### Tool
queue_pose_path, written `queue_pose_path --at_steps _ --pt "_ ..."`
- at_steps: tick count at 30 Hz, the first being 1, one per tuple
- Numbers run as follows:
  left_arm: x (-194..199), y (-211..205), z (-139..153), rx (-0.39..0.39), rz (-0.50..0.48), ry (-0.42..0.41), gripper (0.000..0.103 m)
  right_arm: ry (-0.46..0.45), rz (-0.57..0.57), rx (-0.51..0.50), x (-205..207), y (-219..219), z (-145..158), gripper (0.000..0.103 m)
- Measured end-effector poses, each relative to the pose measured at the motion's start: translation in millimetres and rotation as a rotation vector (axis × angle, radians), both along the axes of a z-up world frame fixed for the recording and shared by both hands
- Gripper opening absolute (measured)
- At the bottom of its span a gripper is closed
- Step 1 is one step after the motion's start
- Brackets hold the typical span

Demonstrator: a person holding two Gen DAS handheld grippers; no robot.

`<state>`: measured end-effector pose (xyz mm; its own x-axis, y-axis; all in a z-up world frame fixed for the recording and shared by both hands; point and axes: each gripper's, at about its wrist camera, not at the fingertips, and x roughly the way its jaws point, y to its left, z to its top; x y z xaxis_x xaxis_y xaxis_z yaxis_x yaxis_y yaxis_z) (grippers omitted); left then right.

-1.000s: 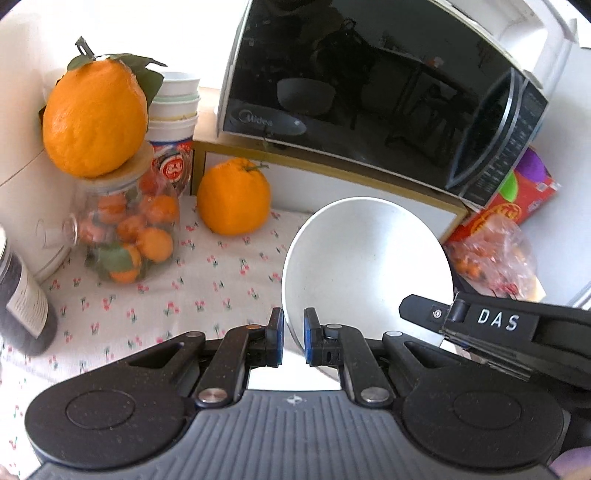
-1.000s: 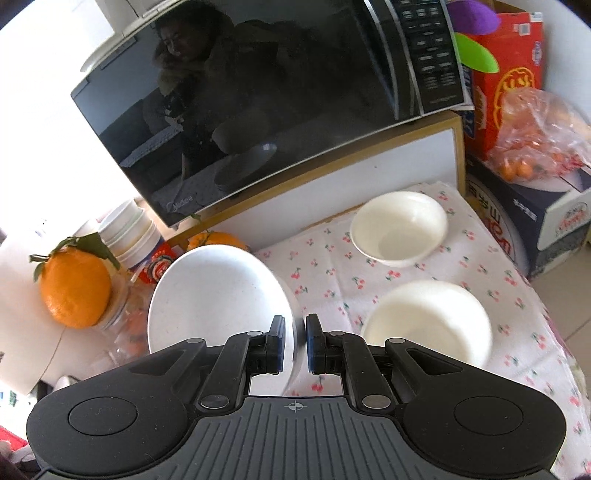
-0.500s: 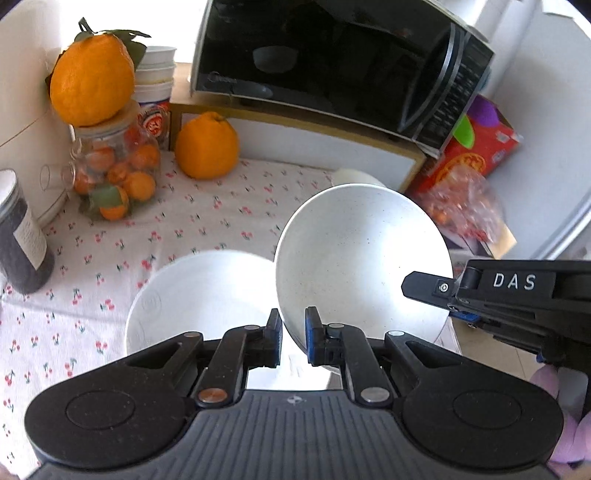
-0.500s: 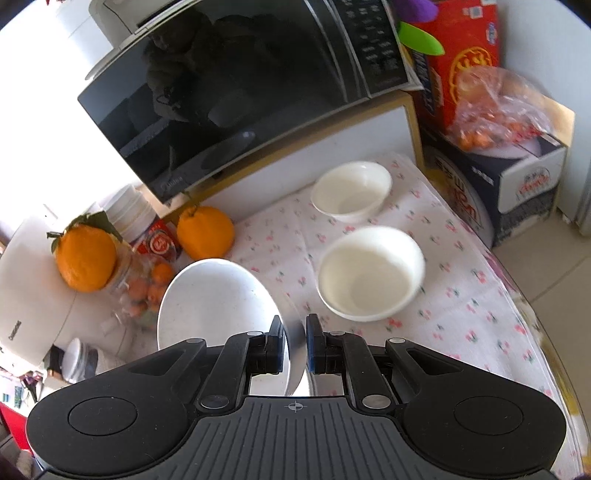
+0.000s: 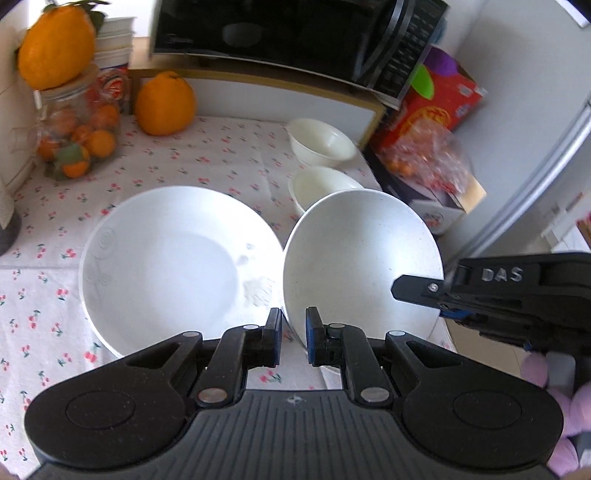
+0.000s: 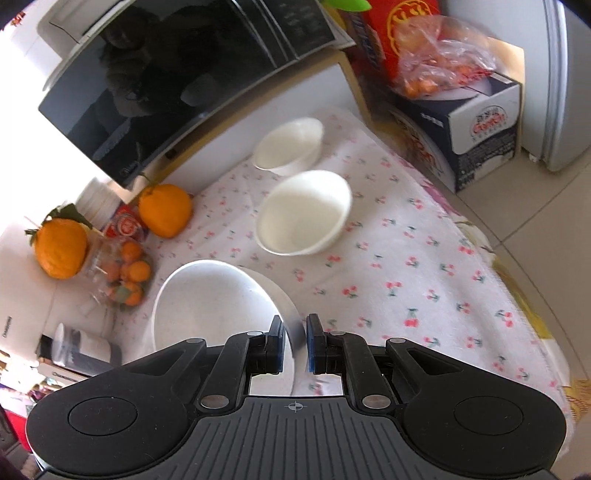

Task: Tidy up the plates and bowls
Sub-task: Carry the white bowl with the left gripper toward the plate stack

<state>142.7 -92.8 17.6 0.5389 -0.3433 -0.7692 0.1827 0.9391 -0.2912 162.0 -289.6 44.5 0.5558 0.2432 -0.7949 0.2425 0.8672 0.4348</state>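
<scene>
- Left gripper (image 5: 293, 341) is pinching the near rim of a tilted white plate (image 5: 360, 264), jaws narrow on it.
- Right gripper (image 6: 294, 345) is gripping the same plate's opposite rim (its black body is showing at the edge of the left wrist view).
- Held plate is hanging just beside a flat plate (image 5: 173, 258) lying on the cherry-print tablecloth (image 5: 207, 155); contact between them is unclear.
- Two white bowls (image 6: 304, 218) (image 6: 288, 146) are sitting beyond the flat plate, toward the microwave (image 5: 295, 35).

A home kitchen was shown: a microwave (image 5: 295, 37) at the top, a jar of oranges (image 5: 74, 140) upper left, a cherry-print cloth (image 6: 424, 258) laid over the bench.
</scene>
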Motion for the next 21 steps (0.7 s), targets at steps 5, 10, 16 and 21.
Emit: queue_pose_path --at_steps 5,10,16,21 --pt "-7 -17 -8 0.025 -0.057 0.017 0.013 0.053 -0.012 -0.037 -5 -10 -9 0.012" --pt "-9 -24 -17 0.011 -0.086 0.065 0.014 0.077 -0.012 -0.063 -10 -18 -14 0.012" --pt "-10 -28 -29 0.006 -0.114 0.127 0.015 0.127 -0.023 -0.047 -11 -28 -25 0.012" --pt "-8 -27 -42 -0.022 -0.115 0.200 0.015 0.184 -0.044 -0.049 -7 -35 -41 0.012"
